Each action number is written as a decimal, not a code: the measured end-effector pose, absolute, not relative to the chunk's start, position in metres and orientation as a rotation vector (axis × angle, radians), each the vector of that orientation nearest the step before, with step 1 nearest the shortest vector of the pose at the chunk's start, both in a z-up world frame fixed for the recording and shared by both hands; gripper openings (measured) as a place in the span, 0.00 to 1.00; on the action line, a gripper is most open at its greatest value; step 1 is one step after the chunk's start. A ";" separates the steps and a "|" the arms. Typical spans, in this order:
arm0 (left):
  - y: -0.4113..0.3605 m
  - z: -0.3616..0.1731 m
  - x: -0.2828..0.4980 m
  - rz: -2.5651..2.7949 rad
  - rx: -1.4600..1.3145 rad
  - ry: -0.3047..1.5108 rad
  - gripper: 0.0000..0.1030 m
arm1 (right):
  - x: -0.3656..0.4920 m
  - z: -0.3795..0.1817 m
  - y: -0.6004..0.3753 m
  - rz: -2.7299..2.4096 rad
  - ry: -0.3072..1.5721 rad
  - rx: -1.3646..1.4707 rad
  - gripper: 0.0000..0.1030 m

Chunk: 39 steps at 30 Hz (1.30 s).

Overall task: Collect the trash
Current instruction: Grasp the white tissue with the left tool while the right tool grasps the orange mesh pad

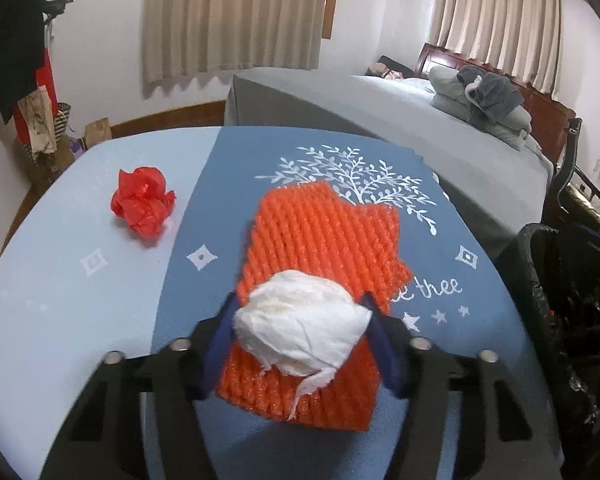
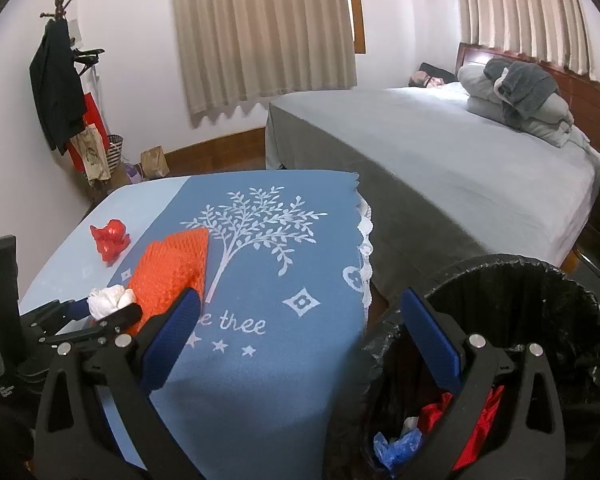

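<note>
Gripping one white tissue wad (image 1: 302,322): left hand-held gripper (image 1: 300,320); right hand-held gripper (image 2: 300,332) agape; one red wad (image 1: 142,206).

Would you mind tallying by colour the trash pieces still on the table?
White: 1, tissue wad in the left tool
Red: 1, crumpled bag
Orange: 1, foam net
Total: 3

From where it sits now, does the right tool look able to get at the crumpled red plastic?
Probably not directly. The right tool is open over the table's bin-side edge, while the red plastic lies across the table behind the left tool, which grips a white tissue wad, and the orange foam net.
</note>
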<state>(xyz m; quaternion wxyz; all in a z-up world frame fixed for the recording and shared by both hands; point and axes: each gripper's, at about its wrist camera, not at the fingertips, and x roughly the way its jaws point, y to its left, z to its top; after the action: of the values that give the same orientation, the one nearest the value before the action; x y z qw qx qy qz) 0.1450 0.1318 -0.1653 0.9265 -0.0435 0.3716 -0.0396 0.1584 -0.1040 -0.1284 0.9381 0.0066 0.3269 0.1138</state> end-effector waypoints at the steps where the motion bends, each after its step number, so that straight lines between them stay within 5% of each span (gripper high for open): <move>1: 0.133 -0.164 0.144 -0.083 -0.096 0.756 0.50 | 0.158 -0.129 -0.104 0.233 0.670 0.013 0.94; 15: 0.167 -0.122 0.123 -0.025 -0.122 0.646 0.48 | 0.160 -0.124 -0.082 0.269 0.657 0.001 0.94; 30: 0.234 -0.147 0.110 0.116 -0.105 0.691 0.47 | 0.165 -0.149 -0.002 0.350 0.716 -0.035 0.94; 39: 0.244 -0.151 0.103 0.126 -0.112 0.698 0.47 | 0.172 -0.172 0.023 0.385 0.803 -0.042 0.69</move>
<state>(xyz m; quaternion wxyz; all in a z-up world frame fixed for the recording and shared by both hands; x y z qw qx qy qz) 0.1031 0.2443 -0.1509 0.9363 -0.0547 0.3413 0.0616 0.1719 0.0232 -0.1716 0.9022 -0.0203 0.3885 0.1862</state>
